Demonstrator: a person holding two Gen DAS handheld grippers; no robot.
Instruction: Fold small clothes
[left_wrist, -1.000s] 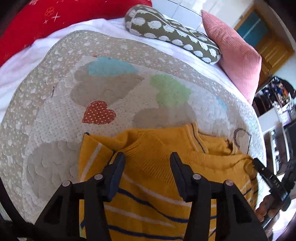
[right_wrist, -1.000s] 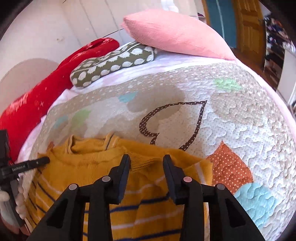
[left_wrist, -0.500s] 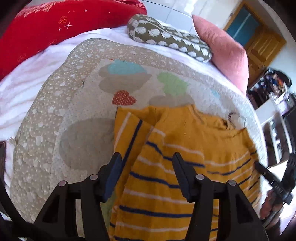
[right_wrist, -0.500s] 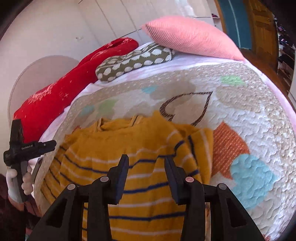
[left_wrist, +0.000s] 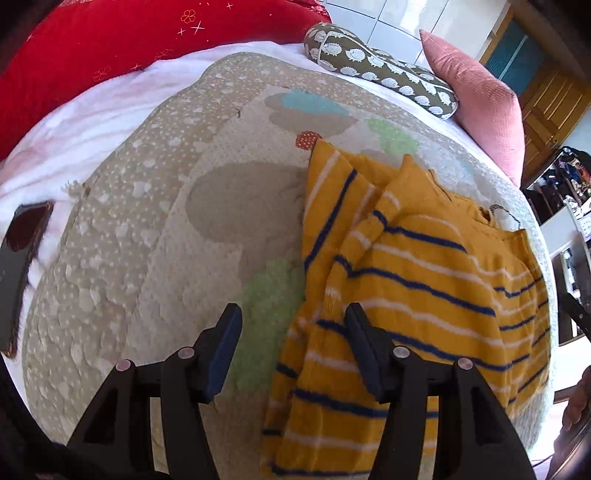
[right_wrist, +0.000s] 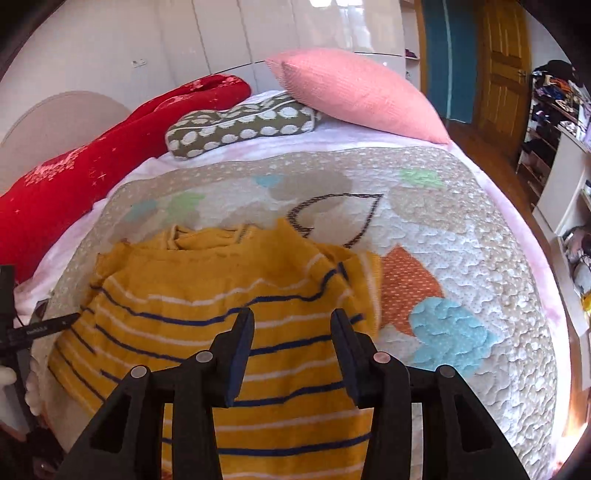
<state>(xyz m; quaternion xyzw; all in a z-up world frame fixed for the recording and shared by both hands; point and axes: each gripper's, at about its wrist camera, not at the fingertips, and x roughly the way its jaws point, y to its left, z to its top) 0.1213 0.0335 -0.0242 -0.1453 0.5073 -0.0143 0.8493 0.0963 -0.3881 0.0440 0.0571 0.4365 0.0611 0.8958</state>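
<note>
A small yellow sweater (left_wrist: 424, 280) with navy and white stripes lies on a patchwork quilt (left_wrist: 147, 240), its sleeves folded in over the body. It also shows in the right wrist view (right_wrist: 229, 295). My left gripper (left_wrist: 293, 325) is open and empty, hovering over the sweater's left edge near the hem. My right gripper (right_wrist: 291, 328) is open and empty above the sweater's right side. The left gripper's tip (right_wrist: 48, 325) shows at the far left of the right wrist view.
A red pillow (left_wrist: 110, 40), a spotted olive cushion (left_wrist: 380, 70) and a pink pillow (left_wrist: 476, 107) lie at the head of the bed. A dark phone (left_wrist: 22, 258) lies at the quilt's left edge. Shelves (right_wrist: 557, 122) and a wooden door (right_wrist: 502, 74) stand to the right.
Both grippers have pulled back and up from the sweater's shoulders toward its hem. The left gripper has also shifted left. The sleeves now lie folded over the body.
</note>
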